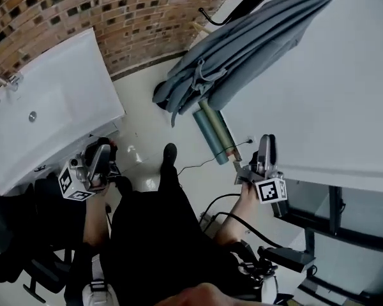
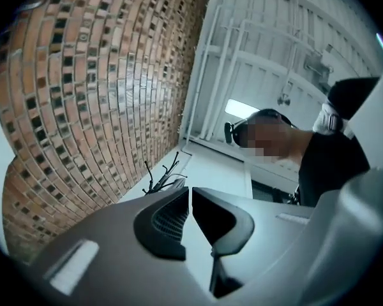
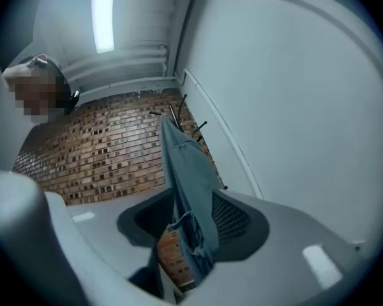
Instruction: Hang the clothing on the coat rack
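Observation:
A grey garment hangs draped from the black coat rack against the white wall, upper right in the head view. My right gripper is well below it and apart from it, its jaws wide open and empty. In the right gripper view the garment hangs from the rack hooks, framed between the open jaws of the right gripper but far beyond them. My left gripper is at the lower left, shut on nothing. In its own view the left gripper points up towards the rack's hooks.
A white basin unit with a tap stands at the left before the brick wall. Two rolled mats lean below the garment. The person's black trousers and shoe fill the centre. Cables cross the floor.

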